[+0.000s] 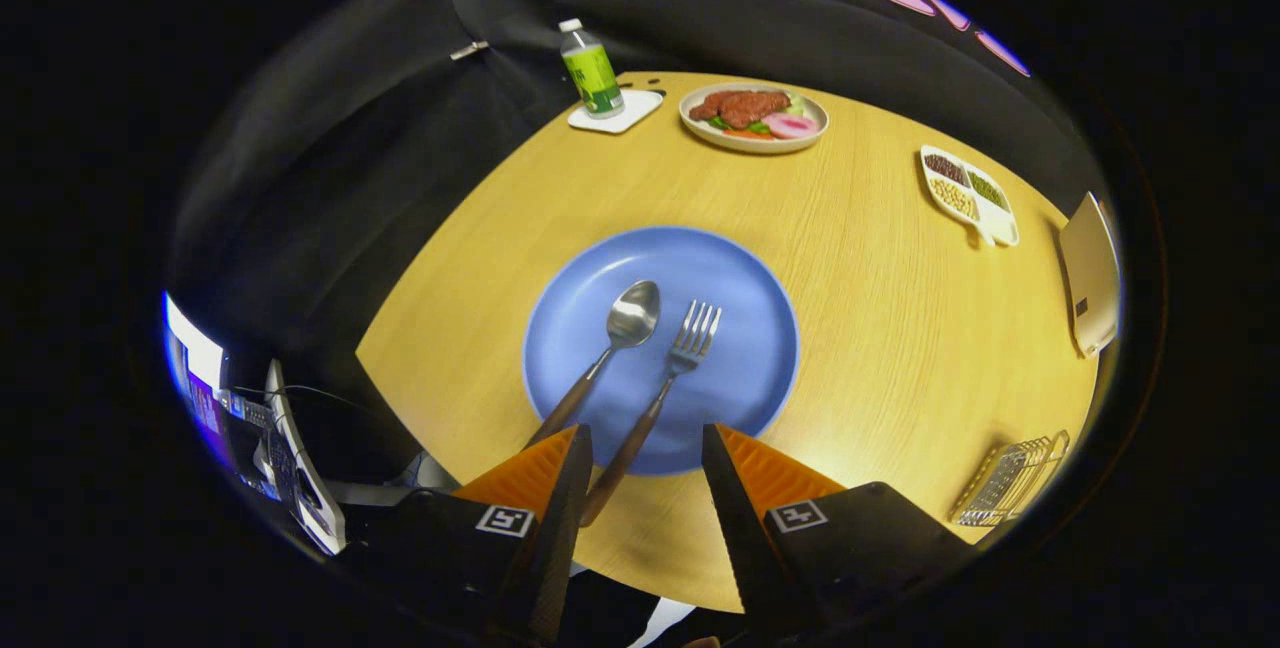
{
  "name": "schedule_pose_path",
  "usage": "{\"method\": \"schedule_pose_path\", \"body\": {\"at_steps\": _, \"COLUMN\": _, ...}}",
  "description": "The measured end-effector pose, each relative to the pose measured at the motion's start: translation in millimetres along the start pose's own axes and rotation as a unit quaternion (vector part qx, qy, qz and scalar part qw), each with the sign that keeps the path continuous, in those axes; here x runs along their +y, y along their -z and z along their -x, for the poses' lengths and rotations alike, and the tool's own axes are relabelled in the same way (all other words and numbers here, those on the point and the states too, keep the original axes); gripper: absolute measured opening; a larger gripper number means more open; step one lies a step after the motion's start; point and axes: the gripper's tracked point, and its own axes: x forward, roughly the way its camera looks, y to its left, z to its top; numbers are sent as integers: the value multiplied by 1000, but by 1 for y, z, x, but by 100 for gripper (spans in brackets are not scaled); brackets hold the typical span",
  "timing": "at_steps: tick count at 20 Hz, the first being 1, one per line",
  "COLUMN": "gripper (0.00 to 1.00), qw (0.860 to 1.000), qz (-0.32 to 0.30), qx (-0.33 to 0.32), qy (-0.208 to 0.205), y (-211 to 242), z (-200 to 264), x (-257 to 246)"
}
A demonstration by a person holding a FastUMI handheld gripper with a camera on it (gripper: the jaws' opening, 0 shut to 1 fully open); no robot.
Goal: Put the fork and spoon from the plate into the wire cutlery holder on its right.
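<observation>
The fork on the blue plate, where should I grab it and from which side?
Probably by its wooden handle. The fork lies flat on the blue plate, tines away, handle end past the near rim and between the open gripper fingers. Come down from above, closing across the handle, clear of the spoon beside it.

Staged dining set inside a recording booth, not a real home. Round wooden bench point(880, 328) backed by black cloth wall point(330, 188). Laid out like a meal: blue plate point(740, 268), food dish point(752, 118), bottle point(591, 70) on coaster point(634, 115). Monitor and cables point(250, 408) sit beside the bench.
</observation>
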Motion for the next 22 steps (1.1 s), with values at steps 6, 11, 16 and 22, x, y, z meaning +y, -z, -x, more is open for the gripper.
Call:
{"method": "schedule_pose_path", "body": {"at_steps": 6, "gripper": 51, "qw": 999, "qz": -18, "qx": 31, "qy": 34, "y": 9, "z": -36, "x": -2}}
{"method": "schedule_pose_path", "body": {"at_steps": 11, "gripper": 24, "qw": 997, "qz": -41, "qx": 35, "qy": 59, "y": 7, "z": -48, "x": -13}}
{"method": "schedule_pose_path", "body": {"at_steps": 16, "gripper": 8, "qw": 996, "qz": -68, "qx": 3, "qy": 50, "y": -7, "z": -34, "x": -22}}
{"method": "schedule_pose_path", "body": {"at_steps": 22, "gripper": 7, "qw": 992, "qz": -101, "qx": -74, "qy": -5, "y": -43, "z": 46, "x": -44}}
